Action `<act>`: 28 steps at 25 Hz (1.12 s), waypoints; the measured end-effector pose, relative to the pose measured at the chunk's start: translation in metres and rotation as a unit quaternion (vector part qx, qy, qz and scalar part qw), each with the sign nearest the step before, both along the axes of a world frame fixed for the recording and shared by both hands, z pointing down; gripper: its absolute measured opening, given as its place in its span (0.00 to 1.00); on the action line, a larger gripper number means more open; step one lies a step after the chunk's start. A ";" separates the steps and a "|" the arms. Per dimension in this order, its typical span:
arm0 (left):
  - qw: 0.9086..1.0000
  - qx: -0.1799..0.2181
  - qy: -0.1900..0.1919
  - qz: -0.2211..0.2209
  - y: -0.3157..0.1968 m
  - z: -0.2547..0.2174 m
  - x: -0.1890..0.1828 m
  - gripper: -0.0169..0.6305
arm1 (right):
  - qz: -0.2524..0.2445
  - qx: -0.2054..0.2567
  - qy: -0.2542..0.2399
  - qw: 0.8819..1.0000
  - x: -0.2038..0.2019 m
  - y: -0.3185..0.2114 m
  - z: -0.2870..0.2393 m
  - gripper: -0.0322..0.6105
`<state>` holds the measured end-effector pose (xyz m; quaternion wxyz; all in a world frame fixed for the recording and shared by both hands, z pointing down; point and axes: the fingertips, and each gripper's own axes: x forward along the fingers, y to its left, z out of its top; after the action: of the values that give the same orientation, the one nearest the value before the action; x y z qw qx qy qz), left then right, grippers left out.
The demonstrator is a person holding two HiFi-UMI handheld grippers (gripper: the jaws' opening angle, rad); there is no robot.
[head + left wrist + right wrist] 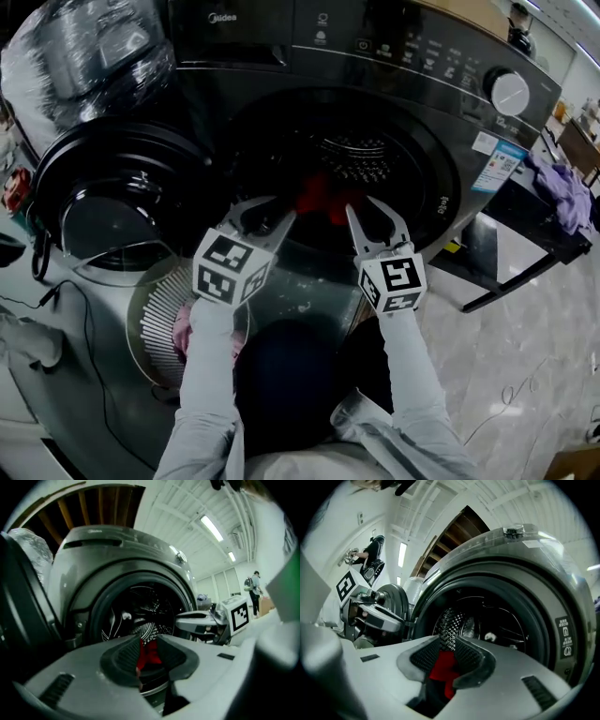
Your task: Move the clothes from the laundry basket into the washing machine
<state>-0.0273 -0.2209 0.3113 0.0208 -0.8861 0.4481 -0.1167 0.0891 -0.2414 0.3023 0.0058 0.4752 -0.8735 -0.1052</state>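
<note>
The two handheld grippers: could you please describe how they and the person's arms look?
Both the left gripper and right gripper are pale grey plastic with curved claw-like jaws and dark textured pads. Each carries a white cube printed with black square markers. The person wears light grey long sleeves.

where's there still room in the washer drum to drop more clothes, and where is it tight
Free: the dark drum right of the red garment, out to the door seal, looks bare, as does the space above it below the perforated back wall. Crowded: the mouth's lower middle, where the left gripper and right gripper flank the garment.
</note>
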 end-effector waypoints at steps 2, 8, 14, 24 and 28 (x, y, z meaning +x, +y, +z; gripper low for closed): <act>0.999 0.017 0.036 -0.024 0.019 -0.008 -0.010 0.16 | -0.023 -0.005 -0.003 1.000 -0.005 0.014 0.001 0.18; 0.989 0.072 0.082 -0.100 0.073 -0.020 -0.036 0.07 | -0.077 -0.003 -0.013 0.997 -0.022 0.057 0.002 0.11; 0.979 0.082 0.087 -0.163 0.114 -0.006 -0.059 0.06 | -0.112 -0.006 -0.017 0.993 -0.040 0.097 0.011 0.08; 0.962 0.083 0.100 -0.241 0.162 0.023 -0.098 0.05 | -0.135 -0.014 -0.039 0.990 -0.048 0.125 0.028 0.08; 0.958 0.082 0.091 -0.259 0.169 0.029 -0.117 0.05 | -0.150 -0.016 -0.043 0.988 -0.059 0.126 0.034 0.08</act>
<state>-0.1444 -0.0517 0.3399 0.0222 -0.7415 0.6706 0.0000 0.0300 -0.1151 0.3359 -0.0394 0.3432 -0.9358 -0.0705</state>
